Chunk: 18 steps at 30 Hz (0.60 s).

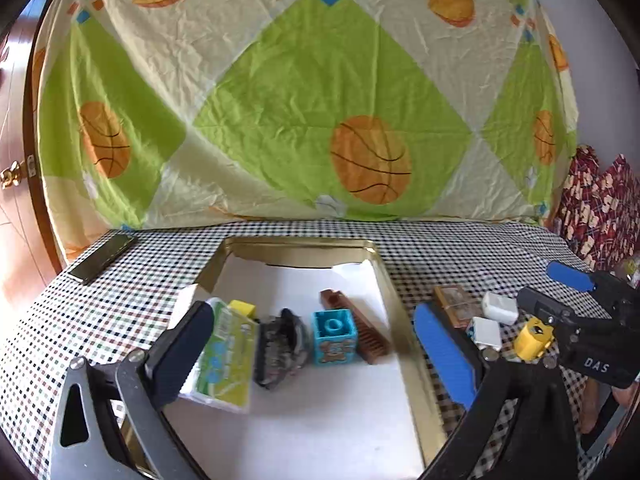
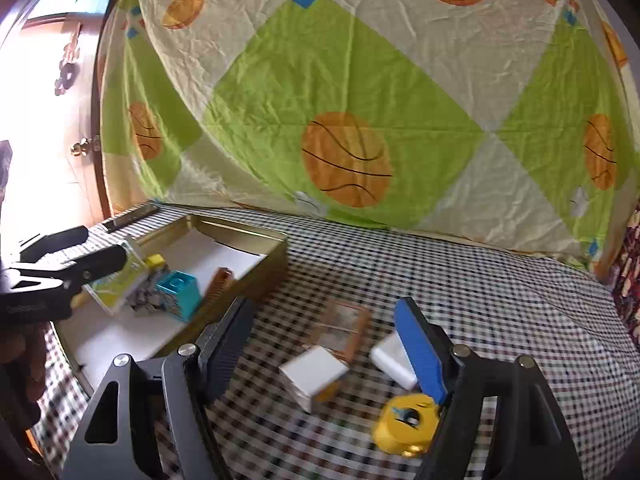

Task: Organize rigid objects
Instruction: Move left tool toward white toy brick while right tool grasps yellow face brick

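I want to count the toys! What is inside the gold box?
Inside the gold box you can see a green-and-white carton, a yellow block, a dark clip, a blue block and a brown comb. Anything under the carton is hidden.

A shiny gold metal tin (image 1: 384,280) has mirror-smooth walls and a matt white paper lining. Inside, a glossy turquoise plastic block (image 1: 334,334), a brown ridged comb (image 1: 356,332) and a green-and-white carton (image 1: 226,356) of smooth printed card. The worktop wears a woven checked cloth (image 1: 460,248), matt. Behind hangs a creased cotton-like sheet (image 1: 304,92) with printed basketballs. Outside the tin, a glossy yellow plastic toy (image 2: 404,424) and smooth white plastic boxes (image 2: 314,374). The fingers (image 2: 420,356) carry matt blue plastic pads.
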Motion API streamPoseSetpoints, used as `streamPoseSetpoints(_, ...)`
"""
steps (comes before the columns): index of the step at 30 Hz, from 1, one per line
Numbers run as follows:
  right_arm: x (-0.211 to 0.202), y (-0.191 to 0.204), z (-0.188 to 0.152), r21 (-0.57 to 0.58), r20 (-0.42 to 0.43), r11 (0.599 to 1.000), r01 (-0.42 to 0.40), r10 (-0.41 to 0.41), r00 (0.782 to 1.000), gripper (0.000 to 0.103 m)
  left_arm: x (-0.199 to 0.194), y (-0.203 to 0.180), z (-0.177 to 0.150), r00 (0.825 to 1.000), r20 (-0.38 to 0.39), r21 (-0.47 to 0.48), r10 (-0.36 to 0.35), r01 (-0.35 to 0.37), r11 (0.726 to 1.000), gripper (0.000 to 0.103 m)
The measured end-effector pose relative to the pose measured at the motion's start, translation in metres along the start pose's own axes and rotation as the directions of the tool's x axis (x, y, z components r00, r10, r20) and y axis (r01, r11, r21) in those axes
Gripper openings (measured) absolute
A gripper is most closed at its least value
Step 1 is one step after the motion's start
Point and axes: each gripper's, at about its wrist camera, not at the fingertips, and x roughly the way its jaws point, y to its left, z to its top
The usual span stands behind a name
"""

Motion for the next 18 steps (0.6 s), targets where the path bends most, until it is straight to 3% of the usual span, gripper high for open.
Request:
streamPoseSetpoints(7,-0.001,-0.05,-0.019,0.034,-0.095,0.998,0.046,-0.042,0.995,0.076,0.005,-0.072,-0.004,0.995,-0.003,0.111,-0.101,0.101,0.989,0.102)
streamPoseSetpoints(13,0.009,-0.056,-0.025,0.05,-0.176,0.999,-0.006,0.015,0.984,0.079,0.022,-0.106,-0.009,0.991,-0.062,0.161,-0.118,0.127,0.979,0.102)
streamPoseSetpoints(18,0.03,-0.051,-0.028,0.036,-0.284,0.999,-0.026,0.035,0.958,0.084,0.031,-0.116,-0.013,0.989,-0.096,0.185,-0.115,0.131,0.974,0.102)
